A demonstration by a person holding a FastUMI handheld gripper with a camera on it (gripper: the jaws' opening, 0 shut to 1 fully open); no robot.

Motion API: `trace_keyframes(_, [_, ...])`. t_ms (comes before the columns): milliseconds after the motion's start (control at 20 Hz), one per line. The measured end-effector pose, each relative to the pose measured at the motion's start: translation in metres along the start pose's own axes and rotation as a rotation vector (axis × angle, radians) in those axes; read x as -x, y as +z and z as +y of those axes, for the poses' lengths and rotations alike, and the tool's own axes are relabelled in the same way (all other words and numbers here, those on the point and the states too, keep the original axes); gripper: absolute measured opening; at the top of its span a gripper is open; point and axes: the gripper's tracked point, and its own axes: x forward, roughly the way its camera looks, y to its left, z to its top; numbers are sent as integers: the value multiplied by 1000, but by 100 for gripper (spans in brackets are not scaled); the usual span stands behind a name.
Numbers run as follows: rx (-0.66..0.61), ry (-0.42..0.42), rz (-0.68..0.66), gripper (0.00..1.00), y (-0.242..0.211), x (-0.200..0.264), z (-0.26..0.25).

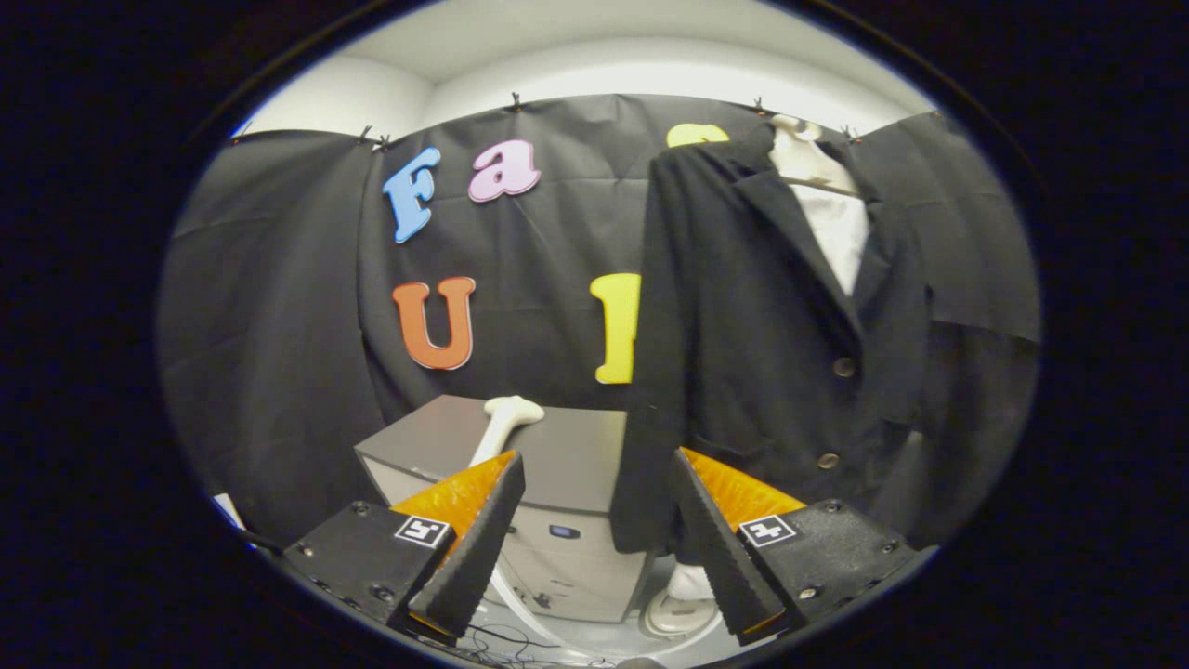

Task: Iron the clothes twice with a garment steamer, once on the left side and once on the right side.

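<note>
My tongs (594, 539) stand apart, holding nothing. Each carries a small square marker; its marks are no words I can read. The jacket (771, 344) hangs on a pale hanger (810, 153) against the booth wall, beyond my right finger, its left hem edge dropping just ahead of that finger. The steamer (548, 520) sits on the floor beyond the gap, its white head (506, 418) upright over the grey top. Open room lies between my fingers and left of the jacket's edge

Claw (594, 544) open, fingers wide apart, holding nothing
</note>
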Motion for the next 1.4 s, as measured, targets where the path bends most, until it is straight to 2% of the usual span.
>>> trace_keyframes(300, [27, 121, 93, 98, 6, -108, 69])
trace_keyframes(600, [46, 135, 257, 98, -19, -203, 105])
trace_keyframes(850, [51, 125, 365, 97, -49, -246, 113])
trace_keyframes(950, [69, 89, 406, 97, -62, -261, 109])
trace_keyframes(1200, [20, 91, 538, 94, -93, -287, 115])
trace_keyframes(1300, [18, 84, 575, 86, -98, -294, 119])
trace_keyframes(1350, [23, 85, 591, 78, -101, -296, 123])
trace_keyframes(1400, [23, 81, 613, 76, -108, -298, 124])
